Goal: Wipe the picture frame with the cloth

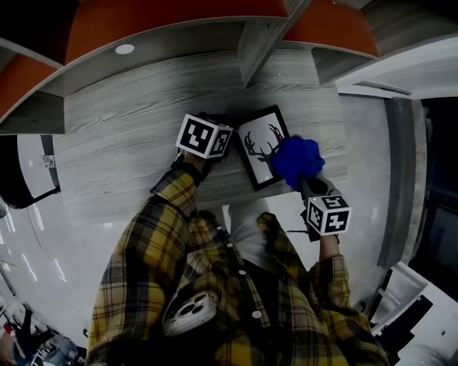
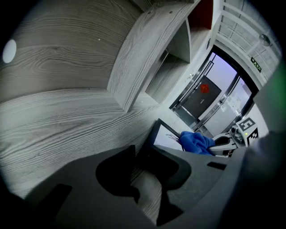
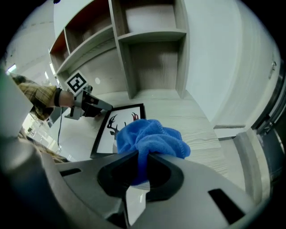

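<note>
The picture frame (image 1: 259,147) is black-edged with an antler print and lies flat on the grey wood desk (image 1: 122,143). My left gripper (image 1: 230,148) is at its left edge. In the left gripper view the frame's (image 2: 166,134) dark corner runs into the gap of that gripper (image 2: 142,154), whose jaws are shut on it. My right gripper (image 1: 305,183) is shut on a bunched blue cloth (image 1: 296,160), which rests over the frame's right side. The right gripper view shows the cloth (image 3: 152,136) pinched in that gripper (image 3: 140,155), with the frame (image 3: 117,129) and the left gripper (image 3: 99,106) behind.
A grey shelf unit with an upright divider (image 1: 259,39) and orange back panels (image 1: 150,21) stands along the desk's far side. The desk's right end (image 1: 342,129) drops to a pale floor. Plaid sleeves (image 1: 164,214) fill the near side.
</note>
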`<action>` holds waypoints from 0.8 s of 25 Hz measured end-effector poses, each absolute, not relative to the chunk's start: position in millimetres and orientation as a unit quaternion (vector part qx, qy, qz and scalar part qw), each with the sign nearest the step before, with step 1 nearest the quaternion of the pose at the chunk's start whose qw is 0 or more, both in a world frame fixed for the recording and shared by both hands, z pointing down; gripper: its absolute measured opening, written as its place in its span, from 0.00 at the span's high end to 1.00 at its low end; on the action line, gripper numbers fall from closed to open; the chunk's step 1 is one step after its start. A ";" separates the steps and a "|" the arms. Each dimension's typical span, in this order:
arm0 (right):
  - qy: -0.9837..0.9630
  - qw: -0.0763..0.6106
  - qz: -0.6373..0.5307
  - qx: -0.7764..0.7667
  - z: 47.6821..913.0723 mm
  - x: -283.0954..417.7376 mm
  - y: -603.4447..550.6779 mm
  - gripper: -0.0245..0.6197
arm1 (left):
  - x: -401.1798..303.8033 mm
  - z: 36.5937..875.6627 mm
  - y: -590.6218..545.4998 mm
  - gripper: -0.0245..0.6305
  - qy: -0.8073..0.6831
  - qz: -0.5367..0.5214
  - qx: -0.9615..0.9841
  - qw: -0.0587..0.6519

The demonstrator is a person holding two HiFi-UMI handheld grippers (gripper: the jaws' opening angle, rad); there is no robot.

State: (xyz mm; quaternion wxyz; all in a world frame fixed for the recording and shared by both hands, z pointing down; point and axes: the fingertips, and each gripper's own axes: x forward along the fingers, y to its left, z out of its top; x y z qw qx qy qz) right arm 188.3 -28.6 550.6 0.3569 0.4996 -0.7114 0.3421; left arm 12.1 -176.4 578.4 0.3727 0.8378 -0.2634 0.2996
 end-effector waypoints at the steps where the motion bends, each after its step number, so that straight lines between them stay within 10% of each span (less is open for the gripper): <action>1: -0.716 0.343 0.340 0.504 542.0 186.4 -31.2 0.89 | 11.8 577.3 -177.2 0.81 -0.264 0.293 0.839 0.375; 20: -0.847 0.071 0.220 0.479 314.7 93.3 -97.2 0.89 | -39.5 361.7 -129.8 0.84 -0.232 0.060 0.918 0.317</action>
